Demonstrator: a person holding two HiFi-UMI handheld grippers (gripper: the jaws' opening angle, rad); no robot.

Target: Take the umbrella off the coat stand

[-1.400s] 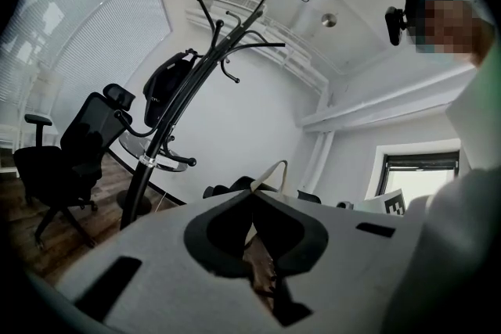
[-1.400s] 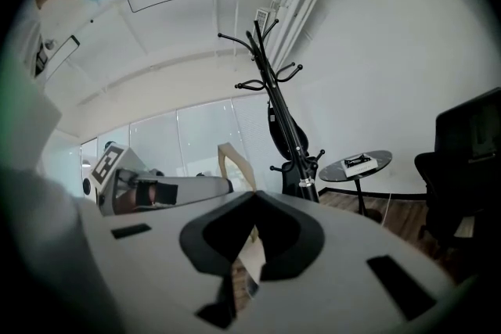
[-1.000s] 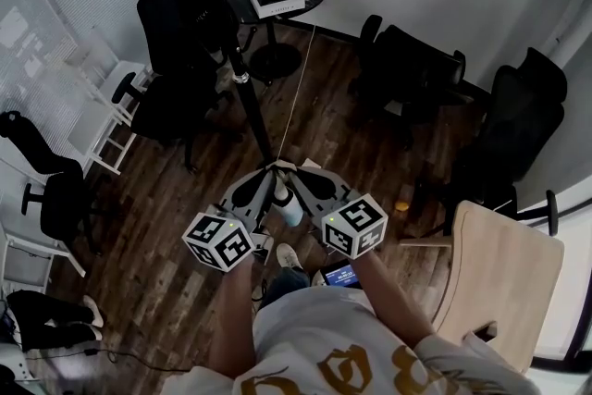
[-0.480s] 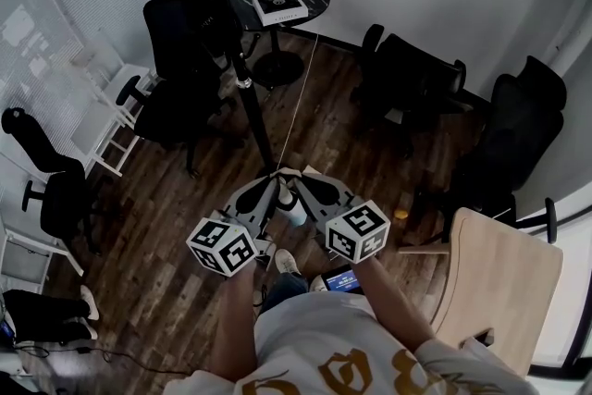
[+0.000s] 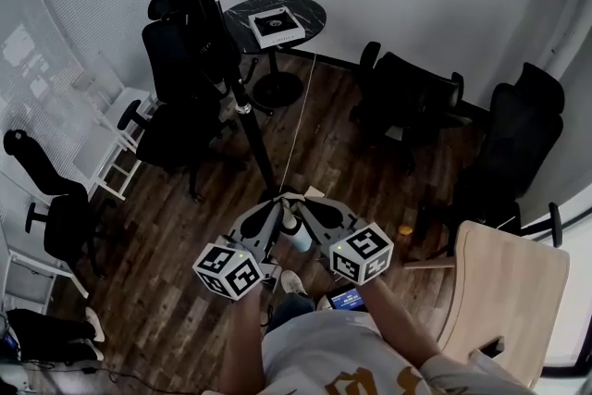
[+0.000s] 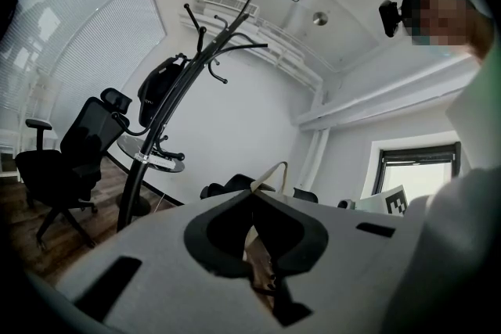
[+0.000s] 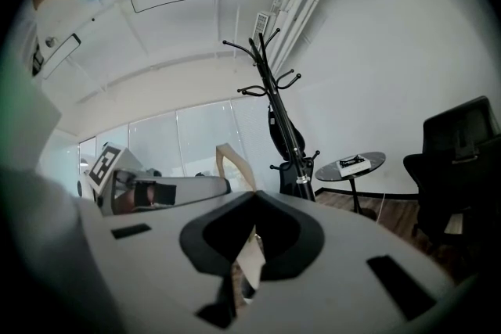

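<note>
The black coat stand (image 5: 242, 97) rises at the upper left of the head view, its hooks near the top edge. It also shows in the left gripper view as the coat stand (image 6: 160, 138) and in the right gripper view as the coat stand (image 7: 282, 129). A dark folded umbrella (image 6: 158, 87) hangs from its upper part and appears as the umbrella (image 7: 278, 131) against the pole. My left gripper (image 5: 271, 202) and right gripper (image 5: 298, 202) are held side by side near the stand's foot, well short of the umbrella. Both are shut with nothing between the jaws.
Black office chairs (image 5: 180, 60) crowd the stand's left side, and more chairs (image 5: 412, 92) stand at the right. A round black table (image 5: 310, 11) with a white box (image 5: 276, 23) is behind the stand. A pale wooden seat (image 5: 509, 291) is at the lower right.
Both grippers have slid slightly down and right in the head view, still shut and side by side. The view has tilted up, so more of the stand's hooks show.
</note>
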